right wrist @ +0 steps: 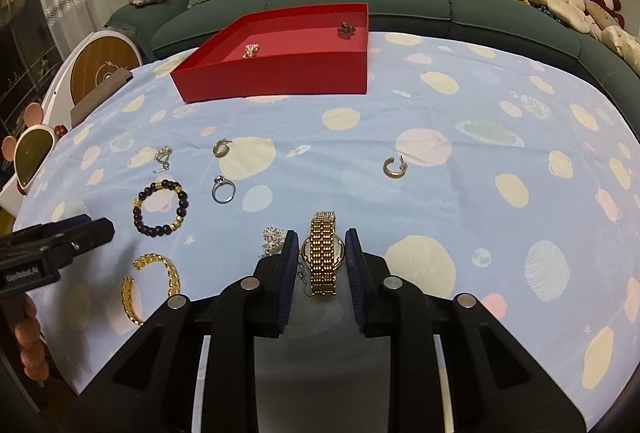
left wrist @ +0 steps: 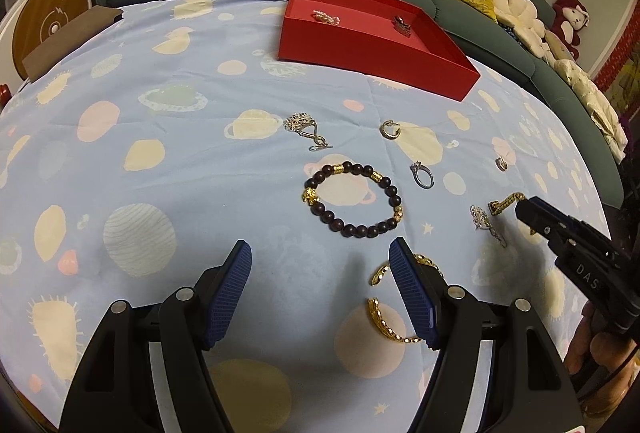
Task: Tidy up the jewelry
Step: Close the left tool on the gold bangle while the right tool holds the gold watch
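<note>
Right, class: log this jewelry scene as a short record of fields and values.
surface: tablecloth with planet print
box: red box, far side, holds two small pieces
right gripper: fingers either side of gold watch, grip unclear
left gripper: open, holding nothing
loose pieces: bead bracelet, ring, gold bangle

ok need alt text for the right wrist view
The right gripper straddles a gold link-band watch lying on a pale blue planet-print cloth, jaws close beside it. Rings, earrings and bracelets lie scattered to the left; a shallow red tray sits beyond.
</note>
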Motion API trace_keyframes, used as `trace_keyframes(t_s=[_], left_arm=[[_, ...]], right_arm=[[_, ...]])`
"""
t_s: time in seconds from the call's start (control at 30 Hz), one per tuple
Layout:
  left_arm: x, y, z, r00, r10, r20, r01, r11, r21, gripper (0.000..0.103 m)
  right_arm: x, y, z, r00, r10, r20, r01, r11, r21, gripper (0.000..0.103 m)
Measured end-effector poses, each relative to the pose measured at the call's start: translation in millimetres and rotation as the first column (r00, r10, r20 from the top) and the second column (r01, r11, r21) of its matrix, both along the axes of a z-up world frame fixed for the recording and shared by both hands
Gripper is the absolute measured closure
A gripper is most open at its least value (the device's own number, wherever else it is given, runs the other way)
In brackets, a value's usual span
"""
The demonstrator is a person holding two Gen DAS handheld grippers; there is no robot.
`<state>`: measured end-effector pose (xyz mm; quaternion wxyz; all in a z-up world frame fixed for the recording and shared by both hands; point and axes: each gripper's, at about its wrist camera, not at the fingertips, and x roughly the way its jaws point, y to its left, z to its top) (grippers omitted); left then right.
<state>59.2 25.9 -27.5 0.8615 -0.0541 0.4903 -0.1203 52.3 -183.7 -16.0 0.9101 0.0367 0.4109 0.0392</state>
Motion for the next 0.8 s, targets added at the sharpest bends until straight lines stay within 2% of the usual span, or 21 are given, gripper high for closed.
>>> trace_keyframes(t_s=[0.23,0.37,0.5,0.57,0.7,0.77,0.8], left_arm=[[-9,-21,-15,0.998,-0.065,-0.025,0.066,0.997,0.040,0.034],[-11,-27,-17,0.997,-0.082,0.002,0.081,0.994,0.076,0.034],[-13,-31,-17,0.995,-0.096,0.017,0.095,0.993,0.072,0.037],[-13,-35,-16,0.993,-0.113,0.023,0.111,0.991,0.071,0.051],[-13,-40,-16,0.991,-0.133,0.027,0.131,0.989,0.066,0.068],[-12,-42,-16,0.990,-0.137,0.025,0.136,0.989,0.060,0.082],[-12,-42,-16,0.990,-0.139,0.024,0.138,0.989,0.058,0.084]], right_arm=[[-5,3,21,0.999,0.016,0.049,-0.018,0.999,0.038,0.080],[-7,2,26,0.998,0.016,0.058,-0.019,0.999,0.049,0.080],[-8,0,28,0.998,0.014,0.061,-0.017,0.998,0.055,0.080],[-8,-1,29,0.998,0.013,0.064,-0.017,0.998,0.060,0.080],[-8,-2,32,0.998,0.011,0.068,-0.015,0.997,0.069,0.080],[-9,-2,33,0.997,0.009,0.070,-0.014,0.997,0.073,0.080],[-8,-2,34,0.997,0.008,0.071,-0.014,0.997,0.075,0.080]])
